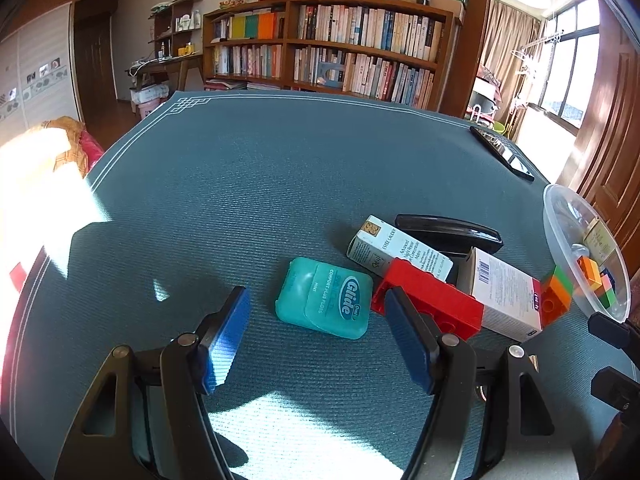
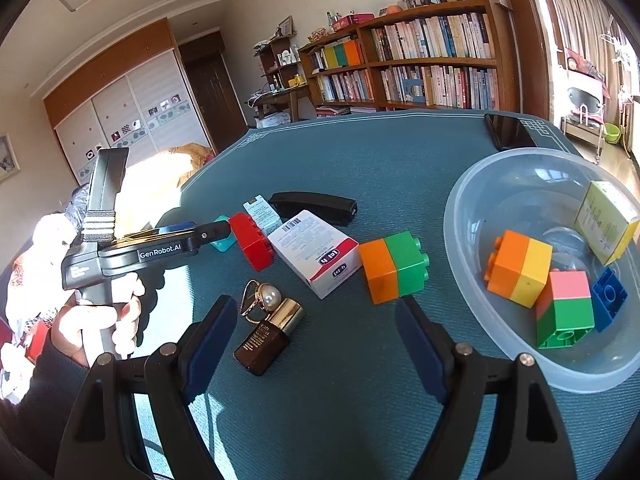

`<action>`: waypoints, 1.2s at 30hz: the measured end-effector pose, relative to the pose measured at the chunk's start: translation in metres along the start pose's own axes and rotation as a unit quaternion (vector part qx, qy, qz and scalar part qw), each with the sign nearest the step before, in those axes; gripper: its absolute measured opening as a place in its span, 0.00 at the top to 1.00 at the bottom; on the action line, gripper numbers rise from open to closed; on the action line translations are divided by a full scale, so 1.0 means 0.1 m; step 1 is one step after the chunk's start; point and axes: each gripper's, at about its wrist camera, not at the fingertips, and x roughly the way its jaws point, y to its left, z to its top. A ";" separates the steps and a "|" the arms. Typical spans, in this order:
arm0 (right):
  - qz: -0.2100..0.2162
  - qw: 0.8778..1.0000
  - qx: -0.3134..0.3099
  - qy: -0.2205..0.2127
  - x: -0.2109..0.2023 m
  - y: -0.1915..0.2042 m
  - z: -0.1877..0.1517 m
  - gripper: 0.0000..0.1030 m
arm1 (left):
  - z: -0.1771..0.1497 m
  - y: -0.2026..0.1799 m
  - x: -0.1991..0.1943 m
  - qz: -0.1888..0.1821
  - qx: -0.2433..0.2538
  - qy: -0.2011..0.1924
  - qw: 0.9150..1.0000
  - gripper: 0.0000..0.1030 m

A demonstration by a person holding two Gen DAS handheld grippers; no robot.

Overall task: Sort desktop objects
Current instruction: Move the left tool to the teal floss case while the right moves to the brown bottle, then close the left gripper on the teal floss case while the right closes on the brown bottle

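Observation:
My left gripper point(image 1: 318, 306) is open, its fingers either side of a teal Glide floss box point(image 1: 325, 298) lying on the green mat. A red brick point(image 1: 434, 300) touches the right finger. My right gripper point(image 2: 316, 316) is open and empty above the mat, with a brown bottle point(image 2: 270, 334) and a pearl ring point(image 2: 260, 294) by its left finger and an orange-green block point(image 2: 394, 266) just ahead. A clear bowl point(image 2: 472, 216) at right holds several bricks and a yellow box point(image 2: 608, 222). The left gripper body also shows in the right wrist view point(image 2: 160, 248).
A white barcode box point(image 2: 314, 252), an Estee Lauder carton point(image 1: 398, 248) and a black case point(image 1: 448, 232) lie in a cluster mid-mat. A black phone point(image 2: 508, 130) lies at the far right corner. A bookshelf stands behind the table.

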 end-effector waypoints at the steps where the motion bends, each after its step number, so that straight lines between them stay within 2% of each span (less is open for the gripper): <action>1: 0.000 1.000 -0.002 0.001 0.00 0.01 0.00 0.18 | 0.00 -0.01 0.02 0.002 0.003 0.004 1.000 0.29; 12: 0.002 1.000 -0.006 0.009 0.04 0.05 -0.03 0.18 | 0.01 -0.05 0.16 0.036 0.021 0.025 0.999 0.31; 13: 0.002 1.000 -0.007 0.010 0.04 0.06 -0.04 0.18 | 0.01 -0.06 0.15 0.030 0.022 0.024 0.999 0.35; 14: 0.001 1.000 -0.009 0.011 0.05 0.07 -0.04 0.18 | 0.01 -0.06 0.14 0.023 0.023 0.022 0.999 0.47; 19: -0.004 1.000 -0.014 0.011 0.06 0.11 -0.06 0.18 | 0.00 -0.09 0.06 0.026 0.023 0.004 0.999 0.47; 25: -0.034 0.999 -0.021 0.014 0.12 0.17 -0.12 0.19 | 0.02 -0.04 -0.13 0.024 0.000 -0.028 0.999 0.47; 30: -0.046 0.998 -0.030 0.035 0.20 0.28 -0.15 0.36 | 0.04 0.02 -0.19 0.022 -0.018 -0.036 0.999 0.47; 36: -0.055 0.996 -0.034 0.056 0.29 0.41 -0.16 0.48 | 0.03 0.03 -0.15 0.017 -0.022 -0.024 0.999 0.46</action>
